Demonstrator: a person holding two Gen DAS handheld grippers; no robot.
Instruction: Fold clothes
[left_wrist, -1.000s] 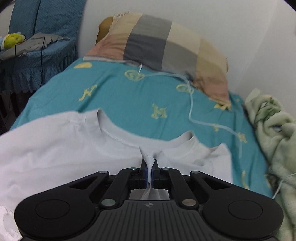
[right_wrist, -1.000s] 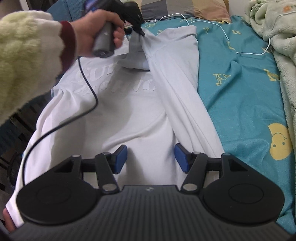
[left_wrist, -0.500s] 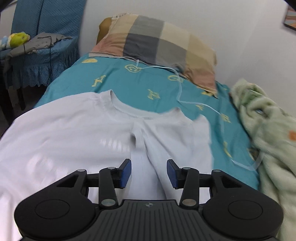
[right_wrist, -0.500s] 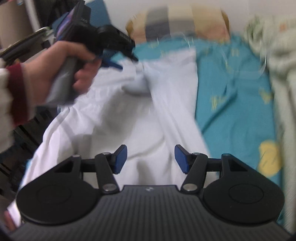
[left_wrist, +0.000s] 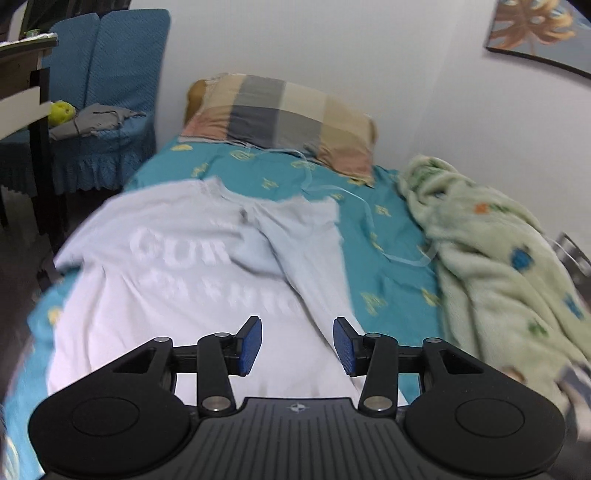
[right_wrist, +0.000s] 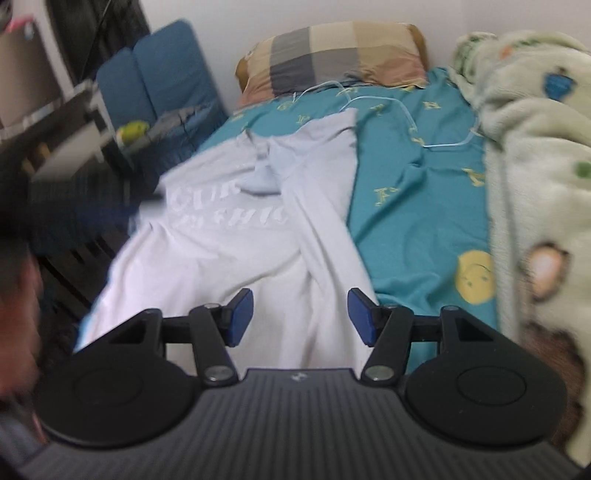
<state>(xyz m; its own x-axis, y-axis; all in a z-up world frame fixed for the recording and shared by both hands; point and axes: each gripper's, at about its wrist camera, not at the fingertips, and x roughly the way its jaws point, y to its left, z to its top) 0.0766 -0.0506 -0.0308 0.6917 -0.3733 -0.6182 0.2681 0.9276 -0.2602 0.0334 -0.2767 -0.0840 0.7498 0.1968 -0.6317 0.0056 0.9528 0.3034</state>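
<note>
Two spread, empty tools, left gripper (left_wrist: 297, 345) and right gripper (right_wrist: 301, 317), above one white shirt (left_wrist: 192, 280).

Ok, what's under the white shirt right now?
The white shirt lies on the teal bedsheet, which shows around its edges. Its right side is folded over the chest print. Whatever sits beneath the shirt's middle is covered, so I cannot tell.

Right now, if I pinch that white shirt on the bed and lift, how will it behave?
The white shirt looks thin and wrinkled, so it would probably sag and drape. Its folded-over sleeve may slide open. It likely drags a little on the bed sheet.
</note>
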